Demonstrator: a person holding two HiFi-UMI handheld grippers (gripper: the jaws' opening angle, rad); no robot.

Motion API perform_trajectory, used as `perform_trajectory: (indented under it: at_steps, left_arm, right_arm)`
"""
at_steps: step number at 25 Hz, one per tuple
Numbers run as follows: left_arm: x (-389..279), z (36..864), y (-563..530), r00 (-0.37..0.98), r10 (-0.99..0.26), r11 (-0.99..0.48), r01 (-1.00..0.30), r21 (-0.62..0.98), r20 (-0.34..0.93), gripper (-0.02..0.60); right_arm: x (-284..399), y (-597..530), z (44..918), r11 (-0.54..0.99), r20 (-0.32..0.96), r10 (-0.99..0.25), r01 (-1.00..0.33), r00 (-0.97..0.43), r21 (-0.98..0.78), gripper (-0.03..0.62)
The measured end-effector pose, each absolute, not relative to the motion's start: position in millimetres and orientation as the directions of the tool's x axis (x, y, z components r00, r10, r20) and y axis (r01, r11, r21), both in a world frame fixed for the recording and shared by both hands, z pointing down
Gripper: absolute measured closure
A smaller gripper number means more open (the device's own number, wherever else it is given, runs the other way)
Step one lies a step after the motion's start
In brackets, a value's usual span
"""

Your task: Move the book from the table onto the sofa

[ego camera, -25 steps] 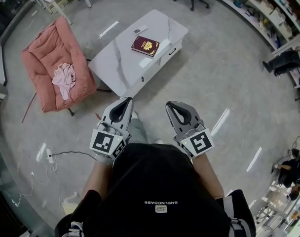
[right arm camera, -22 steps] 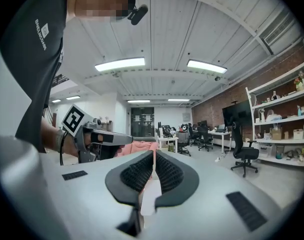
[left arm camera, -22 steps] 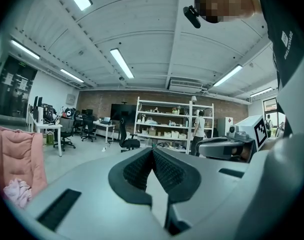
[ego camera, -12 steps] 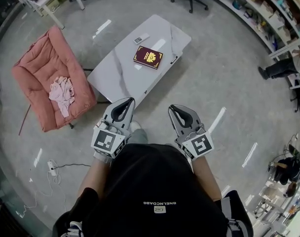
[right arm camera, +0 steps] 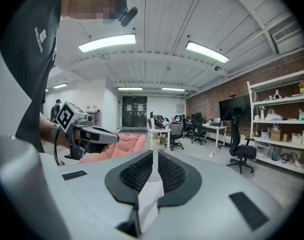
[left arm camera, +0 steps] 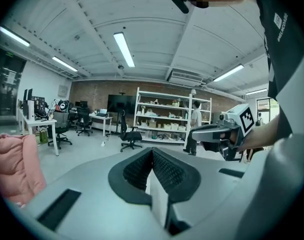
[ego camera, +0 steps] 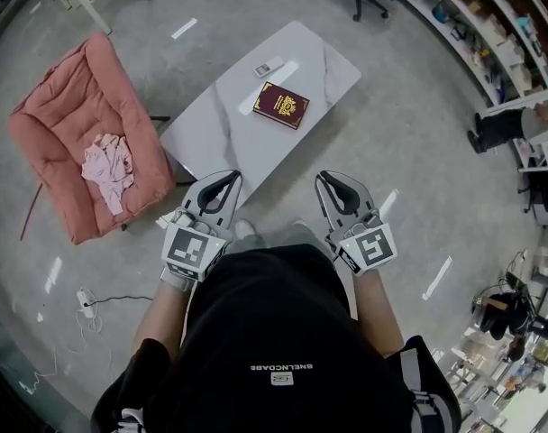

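Book (ego camera: pixel 281 105) lies on the white worktop (ego camera: pixel 211 138) beside a remote (ego camera: pixel 269 66). Left hand-held gripper (ego camera: pixel 230 178) and right hand-held gripper (ego camera: pixel 327 179) are both pinched closed and empty, short of the worktop's near end. Pink sofa (ego camera: pixel 53 120) sits alongside.

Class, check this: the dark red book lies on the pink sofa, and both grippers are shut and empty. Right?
No. The head view shows the book lying on the white table, not the sofa. The left gripper and right gripper are shut and empty.

White table (ego camera: pixel 218 126) with book (ego camera: pixel 281 105) and remote (ego camera: pixel 269 66)
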State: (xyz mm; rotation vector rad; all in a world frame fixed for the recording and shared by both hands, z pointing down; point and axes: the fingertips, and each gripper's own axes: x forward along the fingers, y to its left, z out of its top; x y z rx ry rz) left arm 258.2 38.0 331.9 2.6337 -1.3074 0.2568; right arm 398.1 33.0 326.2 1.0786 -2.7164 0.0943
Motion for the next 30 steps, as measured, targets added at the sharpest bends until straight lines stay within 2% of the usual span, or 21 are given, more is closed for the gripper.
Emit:
perform_trajectory:
  at_steps: [8, 15, 18, 21, 25, 30]
  left_arm:
    - [229, 358, -5, 0.564, -0.779, -0.548, -0.825, 0.138, 0.275, 0.568]
    - [238, 391, -72, 0.535, -0.774, -0.503, -0.844, 0.186, 0.337, 0.566]
    - [248, 414, -107, 0.524, -0.767, -0.506, -0.849, 0.154, 0.370, 0.566]
    - [257, 440, -137, 0.511, -0.757, -0.505, -0.853, 0.132, 0.408, 0.566]
    - [269, 482, -172, 0.483, -0.735, -0.500, -0.860, 0.102, 0.477, 0.566]
    - [275, 549, -220, 0.451, -0.696, -0.507, -0.860, 0.062, 0.560, 0.563]
  right_arm:
    - [381, -22, 345, 0.763, 0.272, -0.629, -0.646, -0.729, 0.033, 0.566]
    - [391, -99, 373, 0.794, 0.325, -0.578, -0.608, -0.748, 0.011, 0.566]
    - [401, -139, 391, 0.809, 0.345, -0.553, -0.587, -0.758, 0.007, 0.565]
    - [412, -175, 417, 0.832, 0.379, -0.515, -0.555, -0.769, 0.004, 0.546]
    - [430, -222, 462, 0.863, 0.461, -0.444, -0.505, -0.769, -0.011, 0.478]
    - [446, -282, 528, 0.896, 0.543, -0.366, -0.444, -0.756, -0.015, 0.456]
